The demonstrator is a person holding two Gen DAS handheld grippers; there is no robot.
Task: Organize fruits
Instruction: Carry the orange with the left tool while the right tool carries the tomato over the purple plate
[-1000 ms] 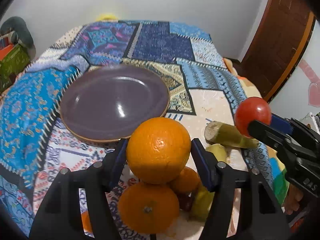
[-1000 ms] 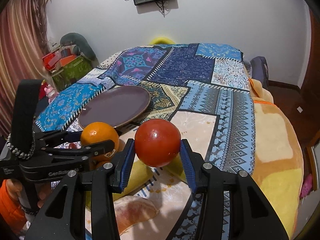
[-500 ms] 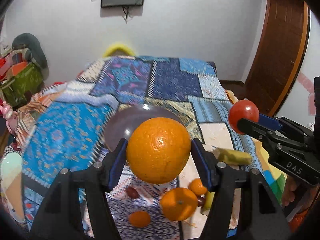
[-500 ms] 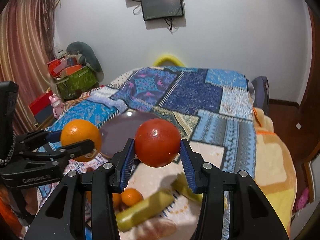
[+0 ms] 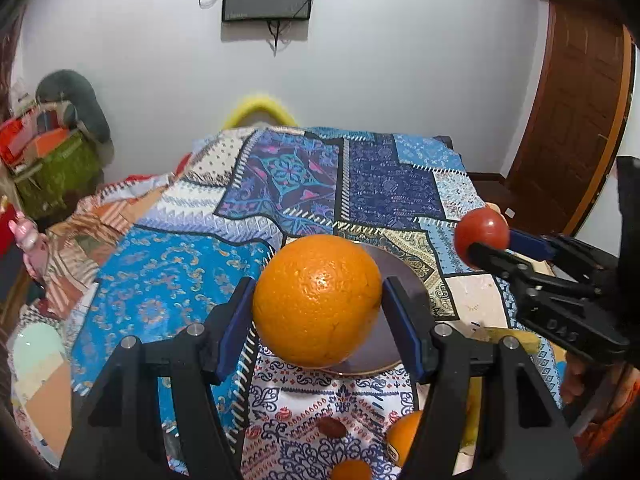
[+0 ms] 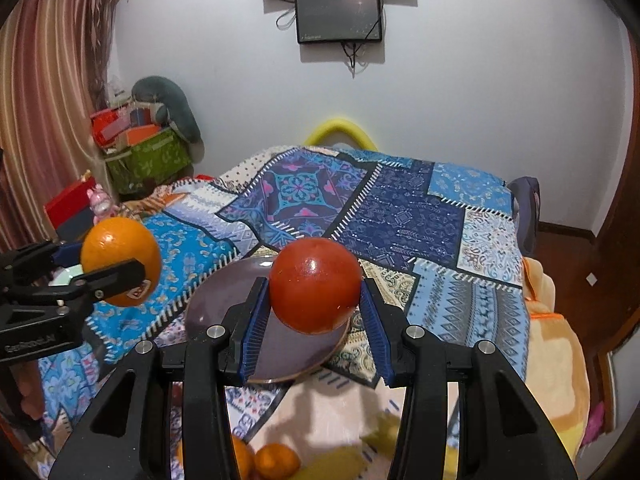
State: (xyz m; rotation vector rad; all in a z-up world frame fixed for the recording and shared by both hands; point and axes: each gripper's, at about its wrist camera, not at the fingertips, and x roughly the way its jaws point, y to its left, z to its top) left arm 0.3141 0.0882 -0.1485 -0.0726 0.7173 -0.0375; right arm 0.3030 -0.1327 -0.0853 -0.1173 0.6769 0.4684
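My left gripper (image 5: 318, 312) is shut on a large orange (image 5: 316, 300) and holds it in the air above the bed. It also shows at the left of the right wrist view (image 6: 120, 262). My right gripper (image 6: 314, 306) is shut on a red tomato (image 6: 315, 285), also raised; it shows at the right of the left wrist view (image 5: 481, 233). A purple plate (image 6: 224, 300) lies on the patchwork bedspread below both grippers, partly hidden behind the fruit (image 5: 404, 276). Small oranges (image 6: 276, 462) and a banana (image 6: 332, 466) lie on the bed near the front edge.
The patchwork bedspread (image 6: 400, 216) covers the bed. Boxes and a green bag (image 6: 148, 156) stand at the far left by a curtain. A wooden door (image 5: 580, 128) is at the right. A screen (image 6: 338, 16) hangs on the back wall.
Both grippers have risen well above the bed with their fruits and tilted up; the plate and loose fruit now sit lower and farther away in view.
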